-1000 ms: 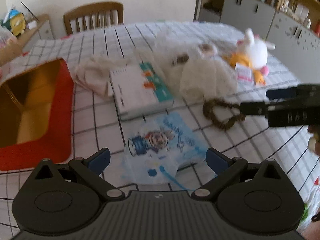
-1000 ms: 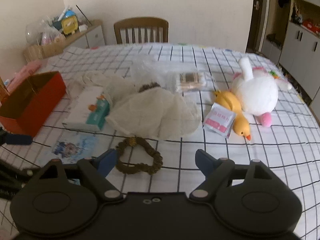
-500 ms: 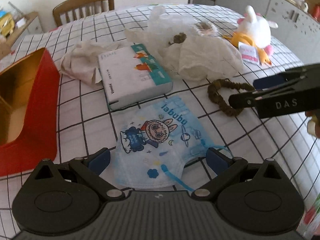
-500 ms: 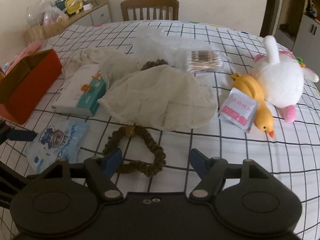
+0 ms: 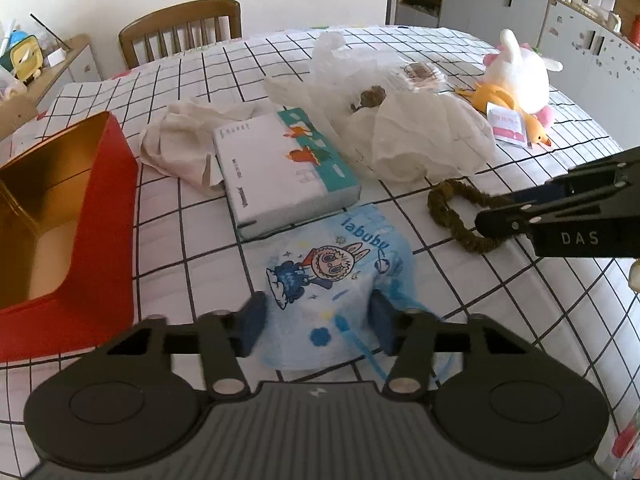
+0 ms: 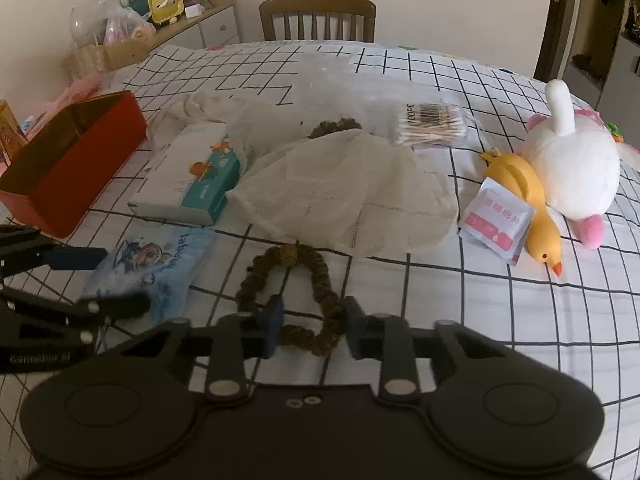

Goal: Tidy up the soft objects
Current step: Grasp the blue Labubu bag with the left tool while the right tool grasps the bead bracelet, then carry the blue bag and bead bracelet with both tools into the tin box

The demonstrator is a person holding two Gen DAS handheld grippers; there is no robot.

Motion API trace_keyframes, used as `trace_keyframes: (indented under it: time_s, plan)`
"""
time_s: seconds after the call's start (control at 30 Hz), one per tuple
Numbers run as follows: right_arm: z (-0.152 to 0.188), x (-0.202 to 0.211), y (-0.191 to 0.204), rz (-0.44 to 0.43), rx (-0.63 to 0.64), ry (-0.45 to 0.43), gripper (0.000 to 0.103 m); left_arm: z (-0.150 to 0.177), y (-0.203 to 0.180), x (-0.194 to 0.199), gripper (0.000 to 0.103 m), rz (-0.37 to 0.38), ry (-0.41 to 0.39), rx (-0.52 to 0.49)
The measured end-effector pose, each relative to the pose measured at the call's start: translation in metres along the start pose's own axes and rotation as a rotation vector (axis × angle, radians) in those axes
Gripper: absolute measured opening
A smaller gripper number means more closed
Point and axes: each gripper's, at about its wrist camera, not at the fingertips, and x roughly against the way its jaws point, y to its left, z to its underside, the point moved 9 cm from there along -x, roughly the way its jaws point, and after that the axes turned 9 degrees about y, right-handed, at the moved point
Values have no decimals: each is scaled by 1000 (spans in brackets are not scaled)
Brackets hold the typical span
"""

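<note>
A light blue cartoon face mask (image 5: 332, 276) lies on the checked tablecloth, and my left gripper (image 5: 316, 320) is closing on its near edge, which bunches between the pads. It also shows in the right wrist view (image 6: 156, 268). A brown scrunchie (image 6: 296, 296) lies in front of my right gripper (image 6: 310, 330), whose fingers have closed around its near loop. It also shows in the left wrist view (image 5: 456, 216). A cream mesh cloth (image 6: 348, 196), a white plush (image 6: 572, 172) and a yellow duck toy (image 6: 528, 200) lie further back.
An open red box (image 5: 80, 216) stands at the left. A tissue box (image 5: 280, 168), a crumpled cloth (image 5: 180, 144), a clear plastic bag (image 5: 352, 68), a pack of cotton swabs (image 6: 432, 124) and a pink sachet (image 6: 496, 220) lie on the table. A wooden chair (image 6: 318, 16) stands behind.
Both grippers have moved down and forward to the table. The left jaws narrowed onto the mask and the right jaws narrowed onto the scrunchie.
</note>
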Motion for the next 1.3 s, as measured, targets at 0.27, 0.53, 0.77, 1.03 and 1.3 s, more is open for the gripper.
trace_keyframes:
  time_s: [0.27,0.53,0.77,1.03,1.3]
  plan:
    - [1,19,10,-17,28,-46,8,0,5,9,19,-2,-21,29]
    - [-9,53,27,-57,39,-127,7,-1,17,33,18,3,-52,82]
    - [-27,86,49,-102,77,-190,7,-6,30,63,18,-25,-85,96]
    - [-60,114,84,-170,135,-258,7,-16,62,97,18,-74,-131,145]
    - [-101,126,125,-230,193,-308,7,-22,101,122,18,-130,-175,192]
